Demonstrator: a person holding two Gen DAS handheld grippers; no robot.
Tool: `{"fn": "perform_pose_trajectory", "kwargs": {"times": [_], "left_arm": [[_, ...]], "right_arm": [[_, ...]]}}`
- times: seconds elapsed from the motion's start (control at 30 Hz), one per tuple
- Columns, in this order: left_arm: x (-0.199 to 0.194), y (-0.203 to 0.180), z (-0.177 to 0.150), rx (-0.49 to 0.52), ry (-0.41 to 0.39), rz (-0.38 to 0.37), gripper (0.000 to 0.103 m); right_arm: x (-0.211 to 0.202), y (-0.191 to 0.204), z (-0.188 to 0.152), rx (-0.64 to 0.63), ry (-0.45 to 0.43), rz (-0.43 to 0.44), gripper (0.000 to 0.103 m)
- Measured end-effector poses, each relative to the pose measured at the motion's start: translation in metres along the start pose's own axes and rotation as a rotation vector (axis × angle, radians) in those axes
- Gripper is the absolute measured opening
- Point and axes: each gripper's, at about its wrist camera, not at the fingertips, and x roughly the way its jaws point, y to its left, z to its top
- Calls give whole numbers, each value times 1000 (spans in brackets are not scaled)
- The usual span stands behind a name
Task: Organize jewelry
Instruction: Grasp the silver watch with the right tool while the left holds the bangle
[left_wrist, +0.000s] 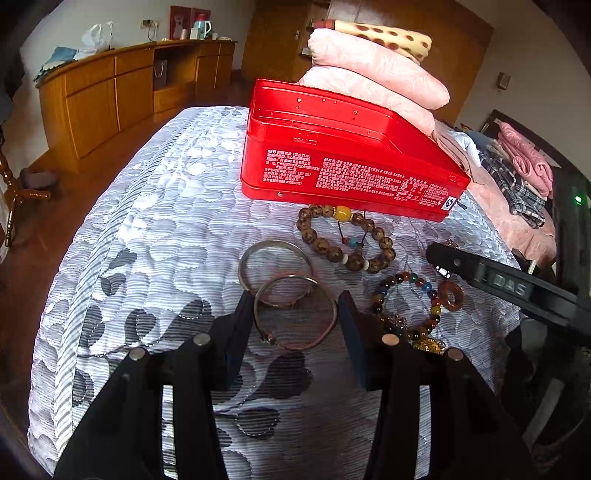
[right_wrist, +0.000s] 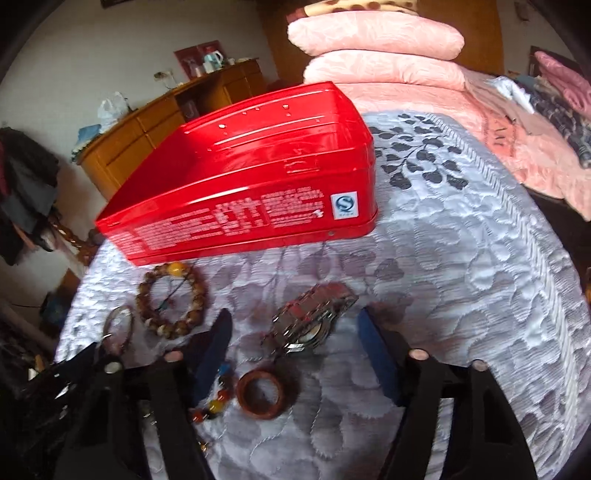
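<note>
A thin metal bangle (left_wrist: 295, 345) sits between the fingers of my left gripper (left_wrist: 295, 295), which is shut on it, both pads against its rim. It overlaps a wider silver bangle (left_wrist: 275, 245) on the bed. In the right wrist view a metal watch (right_wrist: 310, 317) lies on the cover between the fingers of my right gripper (right_wrist: 295, 314), which is open, with gaps on both sides. A closed red tin box (left_wrist: 343, 155) (right_wrist: 251, 184) lies just beyond the jewelry. My right gripper (left_wrist: 498, 284) also shows at the right of the left wrist view.
A brown bead bracelet (left_wrist: 343, 240) (right_wrist: 171, 299) lies before the box. A multicolour bead bracelet (left_wrist: 406, 295) with an amber ring (left_wrist: 450, 295) (right_wrist: 260, 393) lies near. Pink pillows (left_wrist: 376, 74) are stacked behind. The bed cover (left_wrist: 166, 221) drops off at left towards a wooden cabinet (left_wrist: 129, 92).
</note>
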Motion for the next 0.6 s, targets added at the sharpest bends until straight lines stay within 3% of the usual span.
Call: {"fn": "perform_pose_trajectory", "kwargs": {"times": [0.1, 0.37, 0.6], "left_arm": [[2, -1, 1, 3, 7, -6, 45], [5, -2, 1, 5, 12, -13, 45], [0, -2, 0, 3, -8, -4, 45]], "right_arm": [[1, 4, -1, -13, -1, -4, 40], [1, 12, -4, -45, 3, -49, 39], [-9, 9, -7, -32, -14, -28, 34]]}}
